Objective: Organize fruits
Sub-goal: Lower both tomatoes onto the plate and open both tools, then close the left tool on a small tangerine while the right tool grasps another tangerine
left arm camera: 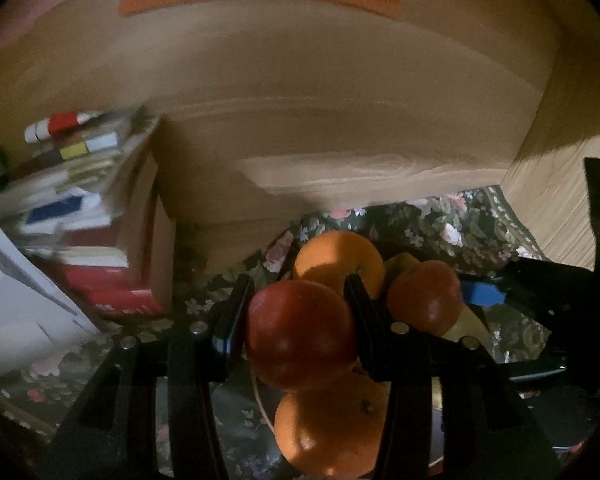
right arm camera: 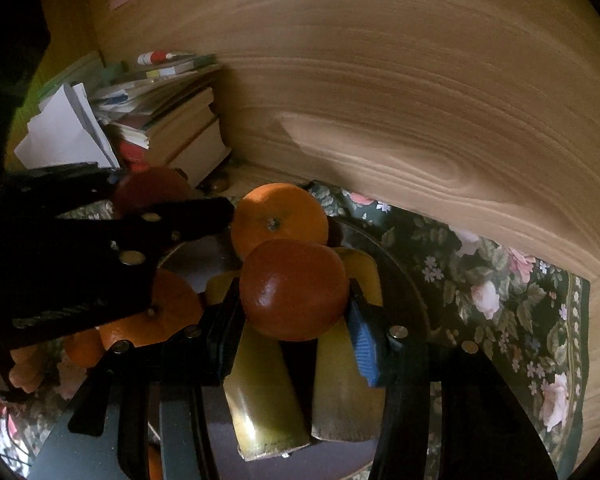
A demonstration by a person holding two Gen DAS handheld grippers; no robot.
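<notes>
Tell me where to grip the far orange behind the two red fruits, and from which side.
Grip the far orange across its round middle, coming from above: its stem faces up, its sides are clear, and a red fruit held by the right gripper blocks the near side.

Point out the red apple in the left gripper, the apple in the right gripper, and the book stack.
Left apple point(left arm camera: 300, 332), left wrist, front skin.
Right apple point(right arm camera: 294, 290), right wrist, top.
Book stack point(right arm camera: 180, 128), right wrist, page edges.

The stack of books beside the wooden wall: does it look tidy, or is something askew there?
It looks untidy. The stack of books has uneven edges, white loose papers lean against its side, and a red-and-white tube lies on top. Nothing looks spilled or damaged.
</notes>
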